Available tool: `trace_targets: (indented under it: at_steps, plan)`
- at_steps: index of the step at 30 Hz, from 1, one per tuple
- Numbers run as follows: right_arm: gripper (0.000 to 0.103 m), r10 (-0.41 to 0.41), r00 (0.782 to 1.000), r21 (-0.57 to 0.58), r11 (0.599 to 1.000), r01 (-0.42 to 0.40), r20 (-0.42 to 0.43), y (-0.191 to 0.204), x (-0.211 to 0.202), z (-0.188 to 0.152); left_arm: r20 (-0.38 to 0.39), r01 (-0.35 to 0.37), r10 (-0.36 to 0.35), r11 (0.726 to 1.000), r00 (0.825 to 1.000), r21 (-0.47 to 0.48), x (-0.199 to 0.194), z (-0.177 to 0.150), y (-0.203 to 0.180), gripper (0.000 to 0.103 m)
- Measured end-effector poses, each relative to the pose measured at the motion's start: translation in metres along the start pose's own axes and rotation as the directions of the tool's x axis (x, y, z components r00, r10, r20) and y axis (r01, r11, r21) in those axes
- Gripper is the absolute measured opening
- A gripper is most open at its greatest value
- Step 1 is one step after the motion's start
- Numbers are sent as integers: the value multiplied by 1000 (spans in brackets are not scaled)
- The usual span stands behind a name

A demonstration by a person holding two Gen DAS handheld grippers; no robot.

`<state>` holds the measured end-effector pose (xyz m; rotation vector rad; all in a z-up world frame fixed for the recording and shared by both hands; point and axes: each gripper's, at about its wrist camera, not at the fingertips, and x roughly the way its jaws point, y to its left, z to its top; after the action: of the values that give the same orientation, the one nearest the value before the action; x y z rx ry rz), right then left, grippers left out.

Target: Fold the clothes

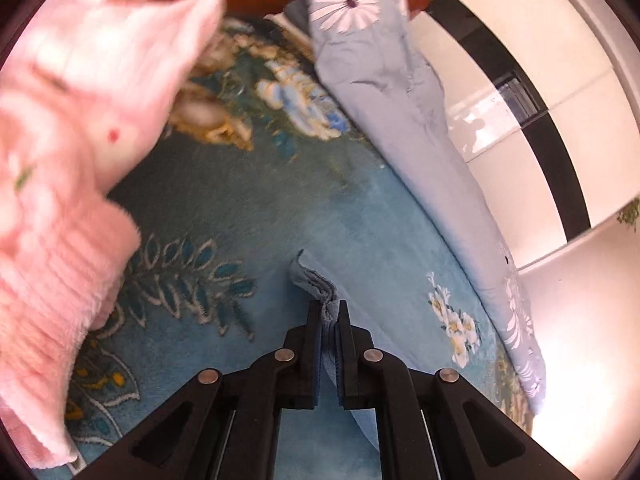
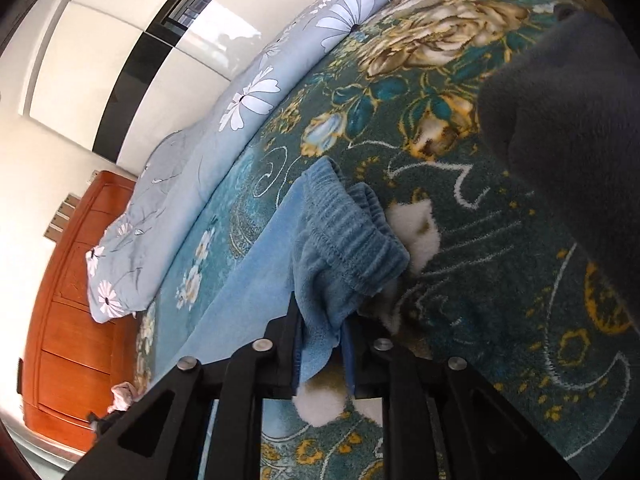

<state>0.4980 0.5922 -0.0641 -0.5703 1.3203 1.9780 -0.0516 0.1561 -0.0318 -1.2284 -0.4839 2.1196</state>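
Note:
A light blue fleece garment [image 2: 256,268] with a ribbed cuff [image 2: 352,240] lies on the teal floral blanket [image 2: 500,280]. My right gripper [image 2: 322,328] is shut on the garment near the cuff. My left gripper [image 1: 330,312] is shut on another edge of the same blue garment [image 1: 316,284], which sticks up between the fingers. A fluffy pink garment [image 1: 68,152] lies to the left in the left wrist view, blurred.
A light blue quilt with white daisies [image 1: 404,112] lies along the far edge of the bed [image 2: 256,92]. A dark grey fleece garment [image 2: 572,136] lies at the right. A wooden headboard [image 2: 72,312] and white wardrobe doors [image 1: 532,92] stand beyond.

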Motion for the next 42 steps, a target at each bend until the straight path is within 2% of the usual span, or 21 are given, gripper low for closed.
trace_targets:
  at_steps: [2,4,6,8,11,15,18,23,26,28,30,32,34,35,36,37,38,41,42]
  plan:
    - [59,-55,998,-35,998,55,18,7,-9,-3,55,12,-19,992,998,125,-22,-3,-44,6]
    - [67,-121,991,-69,990,125,55,15,-22,-9,94,22,-48,966,994,259,-40,-14,-92,6]
    - [67,-166,981,-104,979,175,96,23,-37,-16,108,41,-87,927,990,373,-42,-27,-141,6]
    - [67,-171,976,-130,973,189,138,31,-53,-22,62,94,-136,887,989,451,-36,-44,-185,6]
    - [67,-150,975,-152,973,175,162,38,-65,-26,-40,178,-183,847,982,500,-16,-84,-237,6]
    - [67,-111,984,-174,976,135,140,39,-70,-32,-145,237,-189,818,971,524,22,-150,-280,6]
    - [67,-126,985,-180,973,146,116,36,-69,-38,-249,270,-155,800,956,536,52,-203,-296,6]
    - [67,-128,989,-197,970,141,77,30,-64,-46,-339,253,-66,800,939,545,73,-261,-299,6]
    - [67,-108,993,-210,971,118,55,34,-56,-48,-391,273,-61,813,918,515,78,-270,-289,10]
    - [67,-82,996,-221,971,90,47,41,-51,-50,-425,310,-90,819,901,483,75,-267,-280,19]
    - [67,-45,998,-231,971,53,36,50,-44,-51,-454,361,-140,818,880,447,65,-262,-272,43]
    - [67,5,1000,-240,971,-1,15,61,-34,-52,-449,405,-194,801,872,440,47,-254,-262,54]
    - [67,55,998,-242,968,-59,-26,72,-21,-53,-405,419,-234,781,884,463,28,-240,-249,55]
    - [67,76,996,-246,965,-86,-50,79,-13,-55,-364,408,-246,774,899,484,19,-231,-238,56]
    - [67,96,992,-252,961,-113,-78,85,-3,-56,-307,370,-237,776,922,511,11,-222,-227,61]
    - [67,115,987,-258,956,-139,-108,91,7,-57,-236,302,-202,785,950,541,6,-214,-213,63]
    - [67,120,983,-265,952,-154,-139,96,18,-58,-173,232,-161,790,972,567,3,-207,-200,67]
    - [67,102,974,-256,954,-153,-201,105,50,-59,-130,117,-51,812,990,572,10,-194,-164,68]
    - [67,92,972,-244,959,-146,-218,107,59,-59,-155,120,-39,820,987,559,14,-192,-154,68]
